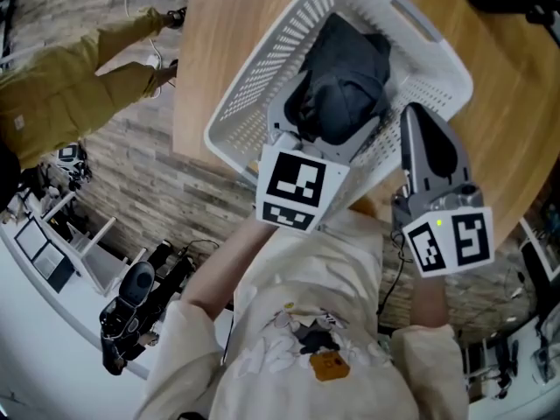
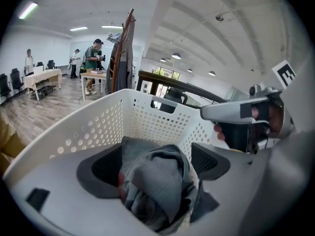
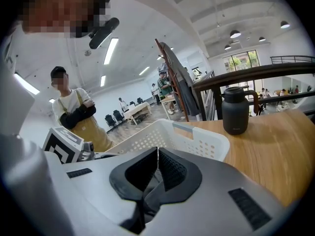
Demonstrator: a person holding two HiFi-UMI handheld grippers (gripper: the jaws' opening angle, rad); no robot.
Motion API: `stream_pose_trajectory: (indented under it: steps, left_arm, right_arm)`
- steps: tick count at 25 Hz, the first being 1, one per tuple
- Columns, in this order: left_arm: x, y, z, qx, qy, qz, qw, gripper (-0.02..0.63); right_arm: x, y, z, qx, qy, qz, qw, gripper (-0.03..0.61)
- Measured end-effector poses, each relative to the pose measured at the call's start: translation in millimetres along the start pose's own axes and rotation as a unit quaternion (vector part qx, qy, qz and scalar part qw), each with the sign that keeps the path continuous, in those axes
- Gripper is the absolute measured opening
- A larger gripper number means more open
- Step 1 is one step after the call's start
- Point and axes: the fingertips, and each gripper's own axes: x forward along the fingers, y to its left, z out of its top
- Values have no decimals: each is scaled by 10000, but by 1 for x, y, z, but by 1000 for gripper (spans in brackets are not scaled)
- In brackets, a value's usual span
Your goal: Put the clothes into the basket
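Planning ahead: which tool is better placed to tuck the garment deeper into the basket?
Probably left: the left tool hangs open around the garment in the basket; the right tool is shut, beside it.

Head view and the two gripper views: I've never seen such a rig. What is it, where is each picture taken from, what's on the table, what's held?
A person holds a two-jaw gripper in each hand. The head view looks down from their head; the other two cameras ride on the grippers, looking along the jaws. On the table stand a white basket with a dark grey garment inside and a dark jug. The left gripper stands wide open around the garment, not pressing it. The right gripper is shut, empty.
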Motion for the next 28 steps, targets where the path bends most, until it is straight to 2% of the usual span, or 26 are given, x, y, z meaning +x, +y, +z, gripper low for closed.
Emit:
stream_pose_trajectory:
  steps: [3,5,6,9,10,28]
  left_arm:
    - [-10,-2,9,17,-166,59,9998,342]
    - [-16,-3,15,27,-278,143,9995,183]
    - [-18,-3,17,53,-298,197,9993,128]
    - [-23,-3,16,107,-258,316,9991,18]
    - [-25,-4,15,80,-245,318,9992,0]
    - [-76,-23,30,-44,-449,234,9987,0]
  right_arm:
    - [-1,1,0,27,-5,-3,10000,25]
    - [-2,3,0,56,6,11,10000,25]
    - [-2,5,0,71,8,23,10000,25]
    - [-6,12,-1,84,7,59,9999,25]
    - [-8,15,-2,70,7,69,10000,25]
    - [-30,55,3,-84,-214,-9,9997,25]
